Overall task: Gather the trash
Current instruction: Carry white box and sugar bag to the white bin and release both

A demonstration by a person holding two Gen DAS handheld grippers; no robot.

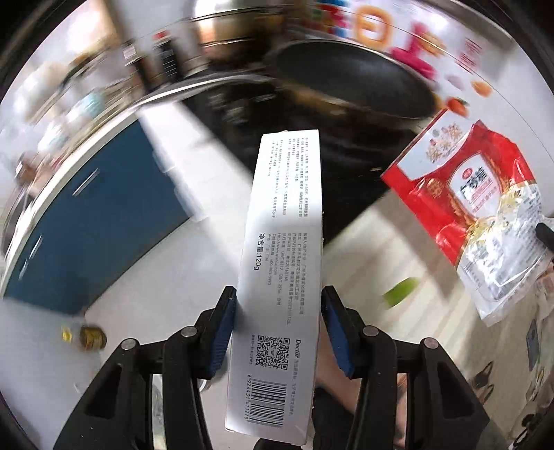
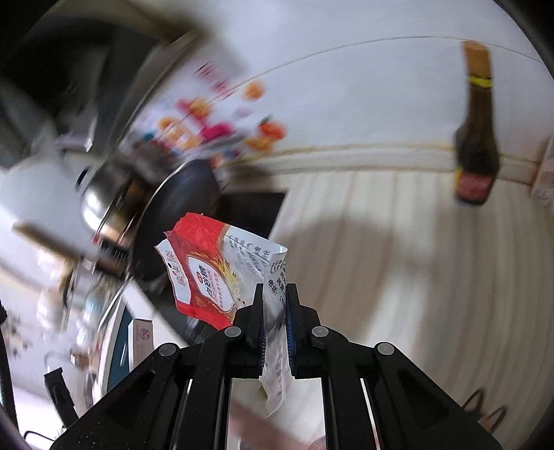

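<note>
My left gripper (image 1: 278, 297) is shut on a long white carton (image 1: 280, 263) with a barcode and a QR code, held in the air, pointing away from me. My right gripper (image 2: 276, 294) is shut on the edge of a red and white plastic food bag (image 2: 204, 273), which hangs up and to the left of the fingers. The same bag shows at the right of the left wrist view (image 1: 477, 214). The scene behind both is blurred by motion.
A black pan (image 1: 349, 86) sits on a dark stove with a steel pot (image 1: 235, 24) behind it. A blue cabinet front (image 1: 93, 221) lies left. A dark sauce bottle (image 2: 476, 138) stands on the pale counter (image 2: 398, 259) by the white wall.
</note>
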